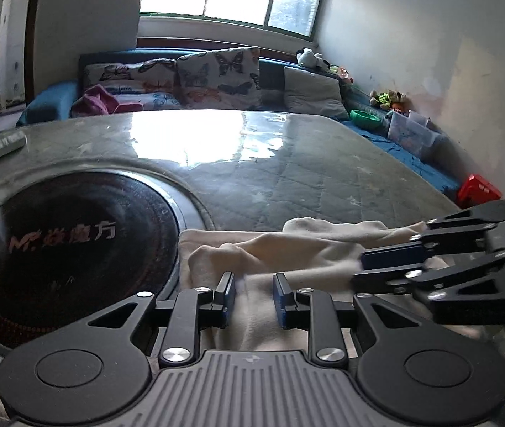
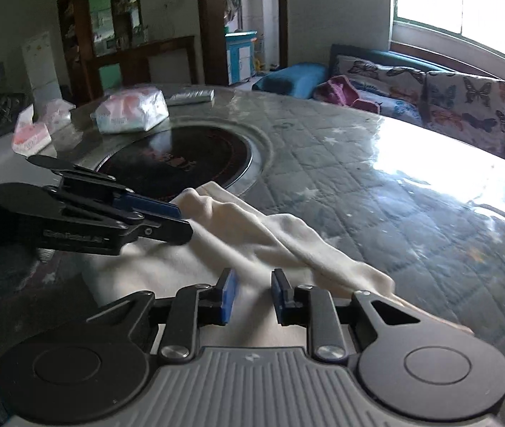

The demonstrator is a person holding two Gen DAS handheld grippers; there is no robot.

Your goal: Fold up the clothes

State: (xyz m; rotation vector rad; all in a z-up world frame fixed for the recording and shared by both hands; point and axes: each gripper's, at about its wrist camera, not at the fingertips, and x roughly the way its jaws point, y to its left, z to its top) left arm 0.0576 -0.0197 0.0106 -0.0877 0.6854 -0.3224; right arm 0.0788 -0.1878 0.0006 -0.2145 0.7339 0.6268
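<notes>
A cream-white garment (image 1: pixel 280 249) lies rumpled on the quilted table top, next to the round black cooktop; it also shows in the right wrist view (image 2: pixel 252 238). My left gripper (image 1: pixel 254 295) is open, its blue pads (image 1: pixel 230 293) just above the near part of the cloth. My right gripper (image 2: pixel 254 293) is open too, over the cloth's near edge. Each gripper shows in the other's view: the right one (image 1: pixel 387 259) at the cloth's right side, the left one (image 2: pixel 181 220) at its left side. Neither grips the cloth.
A round black induction cooktop (image 1: pixel 67 249) is set into the table (image 2: pixel 377 185). Tissue packs (image 2: pixel 131 110) and a remote (image 2: pixel 191 96) lie at the far side. A sofa with butterfly cushions (image 1: pixel 195 74) and a window stand behind the table.
</notes>
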